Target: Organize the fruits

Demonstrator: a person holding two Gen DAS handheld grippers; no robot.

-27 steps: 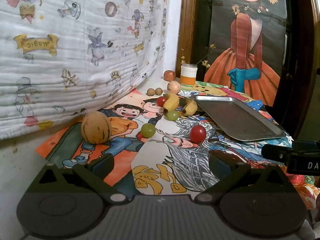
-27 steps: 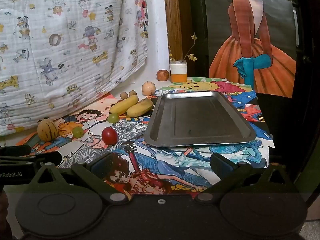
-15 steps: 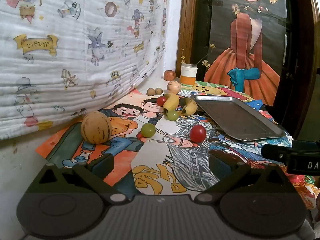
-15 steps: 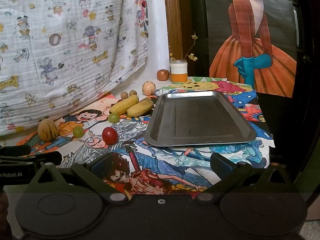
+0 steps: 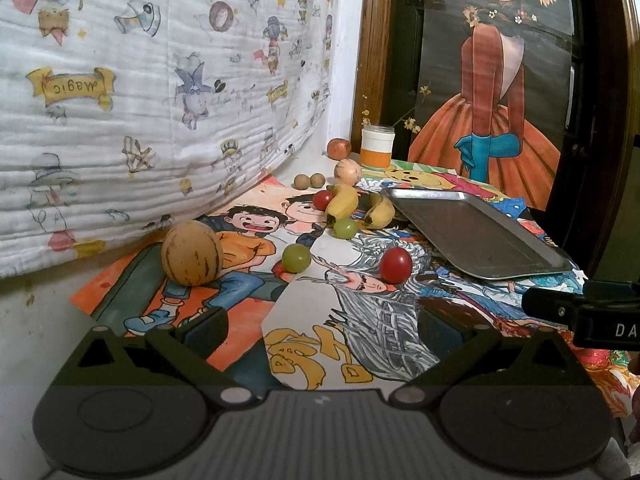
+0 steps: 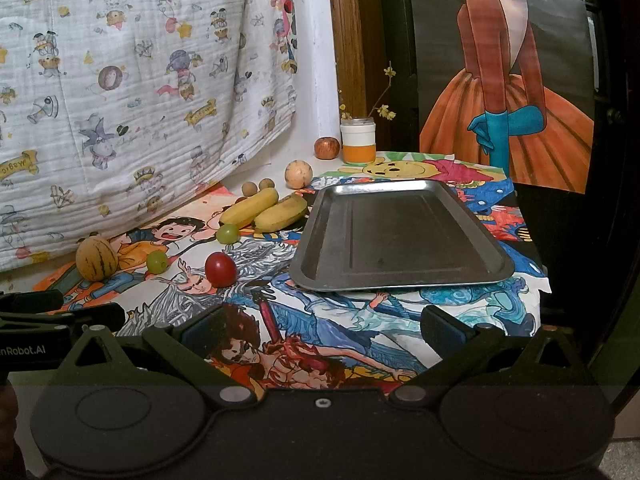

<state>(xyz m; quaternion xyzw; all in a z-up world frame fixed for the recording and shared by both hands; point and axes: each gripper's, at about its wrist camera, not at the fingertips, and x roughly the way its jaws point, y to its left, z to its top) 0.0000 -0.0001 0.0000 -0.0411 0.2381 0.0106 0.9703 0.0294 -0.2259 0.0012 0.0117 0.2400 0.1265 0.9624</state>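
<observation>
Stainless steel, shallow, rectangular: the metal tray [image 6: 400, 280] is lying empty on the right of the desk [image 5: 40, 320], which is covered in bright cartoon-printed paper sheets [image 6: 328, 332].

Risks, as I am judging them:
- Round fruit is sitting loose on slick paper; a nudge from a fingertip could be sending the red cherry tomato [image 6: 220, 269] or either green grape [image 6: 157, 261] rolling toward the desk edge.
- The tray's raised rim could be catching a low-carried fruit and tipping it out.
- The two hand-held grippers are working close together; reaching across could be making them collide.
- Soft bananas could be bruising under a hard squeeze.

Fruit, all lying left of the tray and none in it:
- Tan, dark-striped oval melon [image 5: 192, 254], nearest the hanging quilt [image 5: 160, 100].
- Two yellow bananas [image 6: 264, 210] lying side by side just beside the tray's far left corner, a second grape [image 6: 228, 234] at their near end.
- Two small brown round fruits [image 6: 258, 187], a pale peach-coloured round fruit [image 6: 298, 174], and a reddish apple [image 6: 327, 147] beside an orange-and-white jar [image 6: 358, 142] at the back.

Left hand-held gripper [image 5: 320, 330]: jaws standing fully wide, holding nothing, hovering short of the fruit.
Right hand-held gripper [image 6: 322, 330]: likewise wide and empty, facing the tray.
</observation>
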